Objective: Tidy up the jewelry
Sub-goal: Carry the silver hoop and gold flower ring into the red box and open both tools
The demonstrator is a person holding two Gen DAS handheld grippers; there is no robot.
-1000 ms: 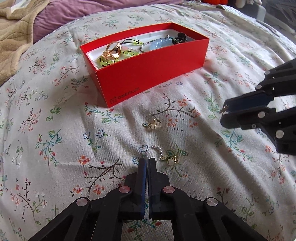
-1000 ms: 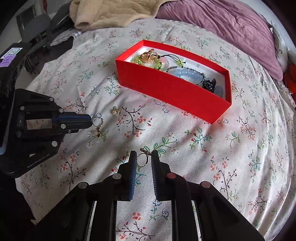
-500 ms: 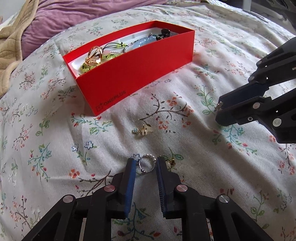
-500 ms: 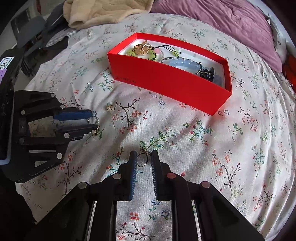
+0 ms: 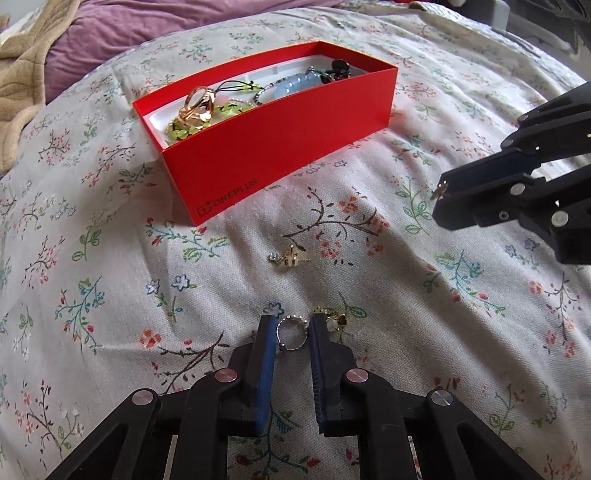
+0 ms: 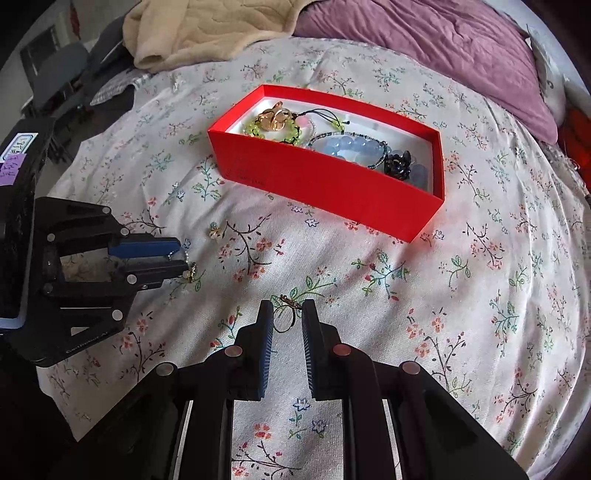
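Note:
A red open box [image 5: 280, 147] [image 6: 332, 184] on the floral bedspread holds a gold ring, green beads, a blue bead bracelet and a dark charm. My left gripper [image 5: 292, 328] [image 6: 181, 258] has its jaws a ring's width apart around a beaded silver ring [image 5: 292, 332] with a small gold charm [image 5: 334, 323] beside it. My right gripper [image 6: 288, 317] [image 5: 441, 199] is shut on a thin gold ring [image 6: 284, 319], held above the bedspread. A small gold earring [image 5: 290, 257] [image 6: 213, 230] lies loose between the box and the left gripper.
A purple pillow [image 6: 424, 40] and a beige blanket [image 6: 207, 26] lie at the far side of the bed. Dark furniture [image 6: 62, 74] stands off the bed's left edge. The floral bedspread [image 6: 480, 295] stretches to the right of the box.
My left gripper was shut a second ago and has opened around the beaded silver ring. The right gripper keeps hold of the thin gold ring and has shifted slightly.

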